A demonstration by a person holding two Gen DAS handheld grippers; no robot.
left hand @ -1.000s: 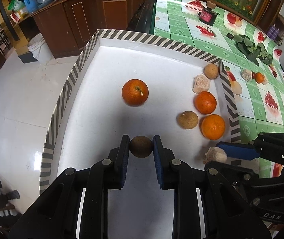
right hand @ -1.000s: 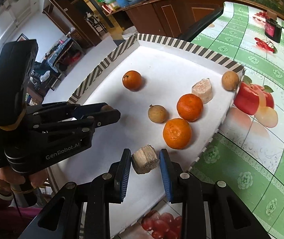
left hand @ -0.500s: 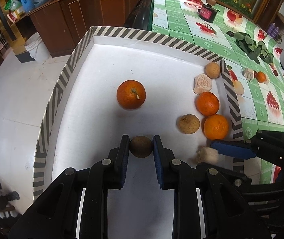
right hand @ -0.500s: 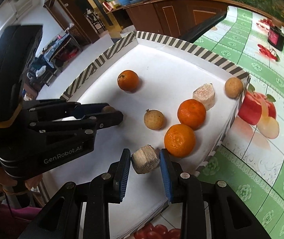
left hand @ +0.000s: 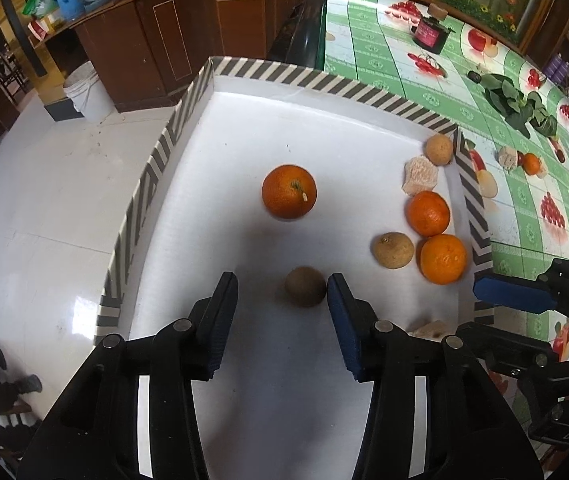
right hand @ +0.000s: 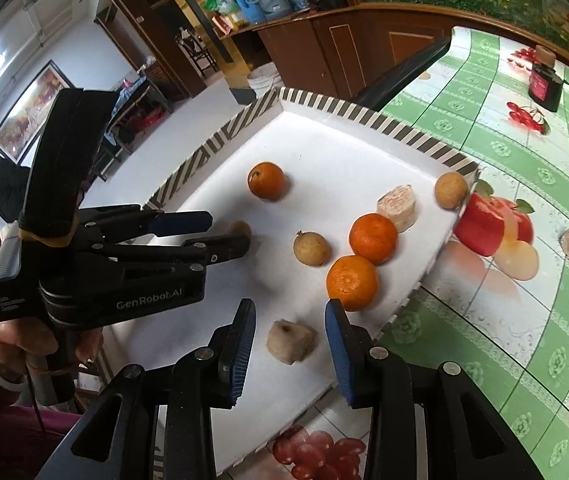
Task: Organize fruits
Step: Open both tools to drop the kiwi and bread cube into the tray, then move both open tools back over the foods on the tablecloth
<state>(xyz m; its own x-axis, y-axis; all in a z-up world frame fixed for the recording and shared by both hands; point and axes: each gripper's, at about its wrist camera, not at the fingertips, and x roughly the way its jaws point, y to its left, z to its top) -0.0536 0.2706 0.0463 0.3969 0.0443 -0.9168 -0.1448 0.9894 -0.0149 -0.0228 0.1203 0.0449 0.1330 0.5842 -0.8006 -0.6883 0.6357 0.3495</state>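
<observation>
My left gripper point(left hand: 282, 292) is open over the white tray point(left hand: 324, 144). A small brown round fruit point(left hand: 305, 286) lies on the tray between its fingers, next to the right one. My right gripper point(right hand: 289, 320) is open, and a pale beige chunk point(right hand: 291, 341) lies on the tray between its fingers. The tray also holds a large orange point(left hand: 289, 191), two tangerines point(left hand: 443, 259), a tan round fruit point(left hand: 393, 244), another beige chunk point(left hand: 420, 174) and a tan fruit point(left hand: 439, 149) in the far right corner.
The tray has a striped rim point(left hand: 324, 82) and sits at the edge of a green fruit-print tablecloth point(left hand: 524, 208). On the cloth are a dark jar point(left hand: 428, 34), leafy greens point(left hand: 520, 104) and small fruit pieces point(left hand: 518, 160). White floor point(left hand: 44, 200) lies to the left.
Both grippers have opened. The brown fruit and the beige chunk, held before, now rest on the tray between the fingers.
</observation>
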